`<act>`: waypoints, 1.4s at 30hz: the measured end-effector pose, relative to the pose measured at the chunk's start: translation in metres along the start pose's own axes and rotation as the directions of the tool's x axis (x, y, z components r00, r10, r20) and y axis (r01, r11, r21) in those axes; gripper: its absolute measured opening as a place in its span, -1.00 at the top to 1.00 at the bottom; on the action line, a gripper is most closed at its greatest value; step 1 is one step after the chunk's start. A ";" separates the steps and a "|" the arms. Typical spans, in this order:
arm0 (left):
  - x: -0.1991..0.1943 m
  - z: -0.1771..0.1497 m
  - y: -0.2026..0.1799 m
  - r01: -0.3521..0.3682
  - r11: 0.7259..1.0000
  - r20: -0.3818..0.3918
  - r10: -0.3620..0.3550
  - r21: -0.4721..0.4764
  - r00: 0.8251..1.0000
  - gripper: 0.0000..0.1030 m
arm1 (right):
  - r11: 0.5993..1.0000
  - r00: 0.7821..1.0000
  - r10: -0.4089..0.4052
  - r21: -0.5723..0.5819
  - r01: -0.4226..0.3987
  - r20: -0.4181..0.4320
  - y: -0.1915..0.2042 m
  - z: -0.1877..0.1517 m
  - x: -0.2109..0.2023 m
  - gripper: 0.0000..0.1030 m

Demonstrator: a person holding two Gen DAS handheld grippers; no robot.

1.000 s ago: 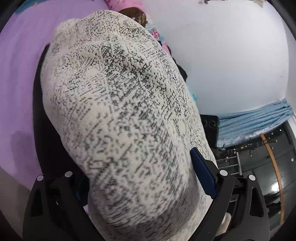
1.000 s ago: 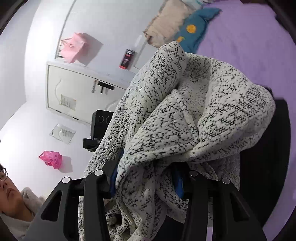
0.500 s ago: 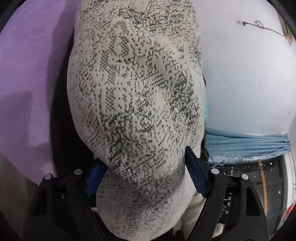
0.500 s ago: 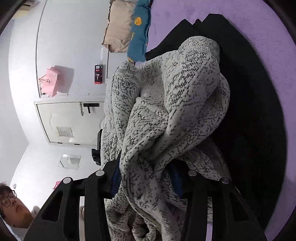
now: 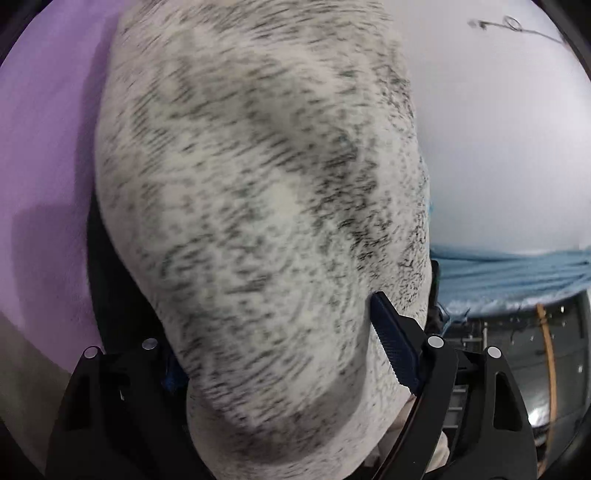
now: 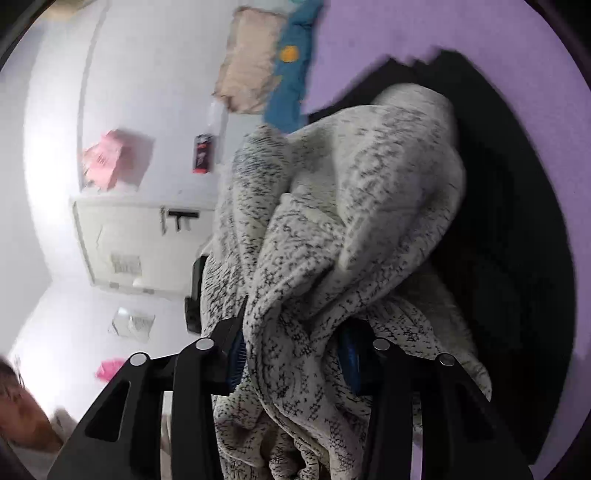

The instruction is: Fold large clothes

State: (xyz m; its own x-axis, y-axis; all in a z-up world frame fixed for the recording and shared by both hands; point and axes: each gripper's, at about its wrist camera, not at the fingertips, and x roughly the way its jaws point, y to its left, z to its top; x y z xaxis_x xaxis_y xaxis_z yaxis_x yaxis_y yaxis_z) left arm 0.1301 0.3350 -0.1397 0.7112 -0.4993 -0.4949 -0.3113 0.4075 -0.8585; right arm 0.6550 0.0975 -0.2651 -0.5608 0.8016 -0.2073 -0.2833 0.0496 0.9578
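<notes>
Purple bedding fills the upper right of the right wrist view, with a black garment spread across it and a white wall with a cupboard door at left. Bunched between the two tools hangs a speckled grey-and-white knit garment, lifted clear of the bed. The right gripper is clamped on a thick gather of the knit at lower centre, blue pads pressed into the folds; the left gripper is likewise closed on a bulging wad of the same fabric, which blocks most of that view and is blurred. Trouble from here looks likely to come from the bundling: with both grips on crumpled mass rather than clean edges, the knit may land twisted or doubled. Its loose lower folds could also drag across the black garment beneath and pull it out of place.
</notes>
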 end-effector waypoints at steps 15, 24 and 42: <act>0.041 0.004 -0.001 0.009 0.995 -0.013 -0.010 -0.095 1.000 -0.56 | 0.993 0.997 -0.067 0.098 0.069 -0.026 -0.050 -0.020 -0.011 0.19; 0.014 -0.006 -0.025 -0.069 0.996 0.049 0.072 -0.054 0.996 -0.67 | 0.977 0.977 -0.211 0.047 0.209 0.033 -0.012 -0.031 -0.025 -0.74; -0.047 -0.121 -0.118 -0.224 0.966 0.164 0.202 0.128 0.966 -0.87 | 0.937 0.945 -0.308 -0.135 0.321 0.112 0.164 -0.030 0.005 -0.88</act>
State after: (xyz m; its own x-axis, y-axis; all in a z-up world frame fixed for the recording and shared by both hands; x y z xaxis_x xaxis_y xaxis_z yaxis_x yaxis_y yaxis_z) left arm 0.0577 0.2179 -0.0311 0.7270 -0.2745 -0.6294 -0.3792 0.6036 -0.7013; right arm 0.5826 0.0920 -0.1153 -0.3551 0.8091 -0.4683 -0.5507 0.2238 0.8042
